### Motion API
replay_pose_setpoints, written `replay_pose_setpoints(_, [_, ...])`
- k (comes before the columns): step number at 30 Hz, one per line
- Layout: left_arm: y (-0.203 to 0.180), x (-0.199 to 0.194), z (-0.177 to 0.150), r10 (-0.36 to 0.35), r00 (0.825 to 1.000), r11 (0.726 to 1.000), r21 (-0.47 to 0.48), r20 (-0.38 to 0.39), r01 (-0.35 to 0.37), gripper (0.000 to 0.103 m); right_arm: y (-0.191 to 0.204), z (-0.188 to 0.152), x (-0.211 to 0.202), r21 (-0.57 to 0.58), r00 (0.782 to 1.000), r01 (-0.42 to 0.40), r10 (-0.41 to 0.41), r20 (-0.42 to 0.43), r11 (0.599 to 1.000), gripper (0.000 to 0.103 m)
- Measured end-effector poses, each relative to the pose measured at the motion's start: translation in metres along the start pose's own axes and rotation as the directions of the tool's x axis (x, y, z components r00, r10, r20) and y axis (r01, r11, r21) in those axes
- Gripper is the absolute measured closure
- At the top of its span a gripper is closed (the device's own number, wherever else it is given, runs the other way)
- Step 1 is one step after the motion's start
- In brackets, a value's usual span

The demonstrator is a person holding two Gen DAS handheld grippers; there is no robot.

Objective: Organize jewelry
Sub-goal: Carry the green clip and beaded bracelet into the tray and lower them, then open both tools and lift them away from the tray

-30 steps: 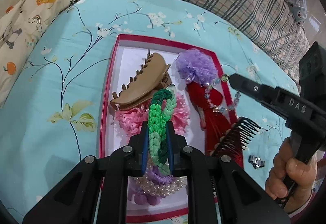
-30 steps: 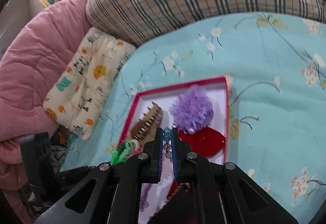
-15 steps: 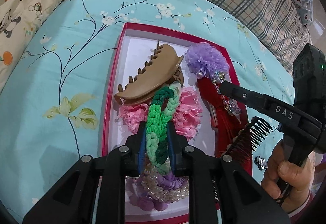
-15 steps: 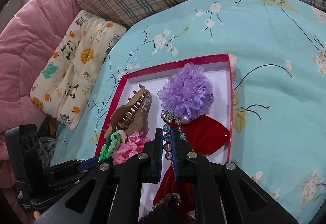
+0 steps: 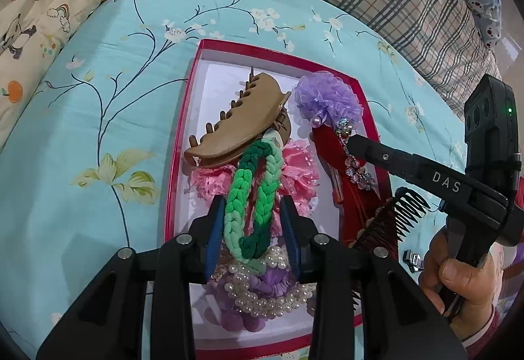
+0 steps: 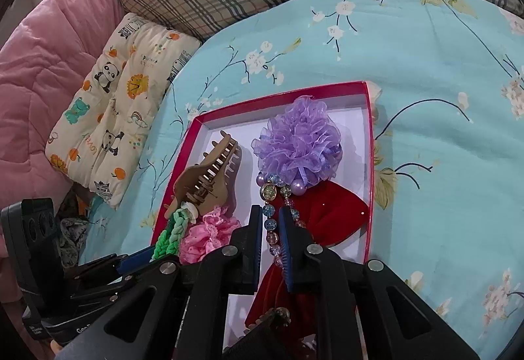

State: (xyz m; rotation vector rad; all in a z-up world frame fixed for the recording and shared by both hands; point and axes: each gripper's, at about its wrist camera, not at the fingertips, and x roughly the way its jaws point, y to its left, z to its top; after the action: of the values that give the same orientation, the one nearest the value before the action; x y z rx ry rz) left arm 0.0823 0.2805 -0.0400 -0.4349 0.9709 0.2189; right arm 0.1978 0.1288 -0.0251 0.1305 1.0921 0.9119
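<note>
Both grippers are working over the red-rimmed box (image 5: pixel 183 143) on the floral bedspread (image 5: pixel 98 98). The left gripper (image 5: pixel 252 225) has just been opening: its jaws are standing apart with the green braided hair tie (image 5: pixel 253 196) lying loose between them, no pad pressing on it, the tie draped over the pink scrunchie (image 5: pixel 298 170) and the pearl scrunchie (image 5: pixel 262 288). The right gripper (image 6: pixel 271 225) has also just been opening a little; its jaws are sitting slightly apart around the beaded bracelet (image 6: pixel 271 222), which is trailing over the red velvet bow (image 6: pixel 334 212) below the purple flower (image 6: pixel 298 143); whether the pads are still pinching the beads cannot be told. Judgement: the tie is looking light, soft and springy, so any mid-braid pinch should be holding. The bracelet is looking light but limp, with smooth round beads likely slipping; gripping across the strand between beads seems safest. The tan claw clip (image 5: pixel 242 127) is appearing rigid.
</note>
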Motion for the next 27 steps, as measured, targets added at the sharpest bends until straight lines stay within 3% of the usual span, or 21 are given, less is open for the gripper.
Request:
replay_pose_setpoints(2, [-0.001, -0.004, -0.001, -0.002, 1.000, 1.000, 0.000, 0.008, 0.002, 0.059, 0.001, 0.000, -0.004, 0.002, 1.000, -0.005, 0.005, 0.007, 1.000, 0.088])
replay_pose_setpoints(7, [-0.005, -0.011, -0.005, 0.005, 1.000, 1.000, 0.014, 0.016, -0.005, 0.059, 0.005, -0.001, -0.016, -0.004, 1.000, -0.013, 0.013, 0.026, 1.000, 0.086])
replay_pose_setpoints(21, [-0.007, -0.040, -0.026, 0.026, 0.999, 1.000, 0.003, 0.030, -0.026, 0.055, 0.021, -0.032, -0.062, -0.086, 0.995, 0.046, -0.038, 0.088, 0.995, 0.061])
replay_pose_setpoints(23, [-0.007, -0.045, -0.031, 0.037, 0.999, 0.999, 0.006, 0.036, -0.038, 0.049, 0.024, -0.040, -0.069, -0.102, 0.995, 0.061, -0.052, 0.091, 0.993, 0.060])
replay_pose_setpoints(27, [-0.007, -0.057, -0.041, 0.070, 0.996, 0.997, 0.015, 0.051, -0.071, 0.048, 0.029, -0.054, -0.081, -0.133, 0.993, 0.085, -0.073, 0.094, 0.987, 0.048])
